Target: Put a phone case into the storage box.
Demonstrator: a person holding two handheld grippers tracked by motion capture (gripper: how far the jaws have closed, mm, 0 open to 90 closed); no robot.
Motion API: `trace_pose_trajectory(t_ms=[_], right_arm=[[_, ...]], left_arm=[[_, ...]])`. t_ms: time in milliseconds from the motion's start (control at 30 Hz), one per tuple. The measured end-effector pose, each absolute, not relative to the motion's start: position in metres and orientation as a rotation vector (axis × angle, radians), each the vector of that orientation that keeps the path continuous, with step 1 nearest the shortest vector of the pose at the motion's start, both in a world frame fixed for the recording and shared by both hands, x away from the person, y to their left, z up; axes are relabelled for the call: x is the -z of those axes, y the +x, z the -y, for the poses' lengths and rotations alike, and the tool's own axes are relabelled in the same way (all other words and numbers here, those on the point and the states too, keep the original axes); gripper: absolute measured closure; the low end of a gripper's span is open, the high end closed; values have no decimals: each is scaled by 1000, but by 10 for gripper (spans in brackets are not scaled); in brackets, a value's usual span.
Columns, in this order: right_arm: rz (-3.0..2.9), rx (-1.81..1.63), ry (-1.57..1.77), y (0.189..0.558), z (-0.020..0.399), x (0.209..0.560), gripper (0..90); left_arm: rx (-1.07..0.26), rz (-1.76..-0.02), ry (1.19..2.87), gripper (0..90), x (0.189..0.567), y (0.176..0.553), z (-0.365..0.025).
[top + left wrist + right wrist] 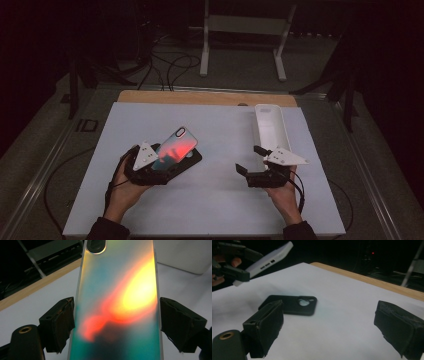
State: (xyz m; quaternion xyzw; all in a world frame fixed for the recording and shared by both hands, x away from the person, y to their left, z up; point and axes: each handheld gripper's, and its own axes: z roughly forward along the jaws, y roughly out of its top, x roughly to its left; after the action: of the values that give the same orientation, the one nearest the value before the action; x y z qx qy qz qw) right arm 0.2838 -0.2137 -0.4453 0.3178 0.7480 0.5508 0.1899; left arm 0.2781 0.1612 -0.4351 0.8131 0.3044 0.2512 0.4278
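Holding a phone (174, 148) tilted above the counter (215, 200), the left gripper (150, 165) has its pads against the phone's two long edges.

Its glossy back shows teal and orange, camera end raised away from the person. Beneath it a black case (291, 304) lies flat on the counter. The right gripper (250, 165) stands well apart, jaws wide and holding nothing. Beyond it a white tray (270, 127) sits near the counter's far right edge.
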Motion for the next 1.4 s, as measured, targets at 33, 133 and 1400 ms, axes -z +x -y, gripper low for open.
trace_pose_trajectory(t_ms=[33,133,1400], right_arm=[[-2102,-1548,893,284,214,445,89],[-2120,-1564,885,289,205,442,88],[-2401,-1686,990,316,113,436,360]], left_arm=[[-626,-754,2029,172,435,278,-160],[-630,-732,2034,171,432,276,-155],[-594,-609,2063,171,439,267,-111]])
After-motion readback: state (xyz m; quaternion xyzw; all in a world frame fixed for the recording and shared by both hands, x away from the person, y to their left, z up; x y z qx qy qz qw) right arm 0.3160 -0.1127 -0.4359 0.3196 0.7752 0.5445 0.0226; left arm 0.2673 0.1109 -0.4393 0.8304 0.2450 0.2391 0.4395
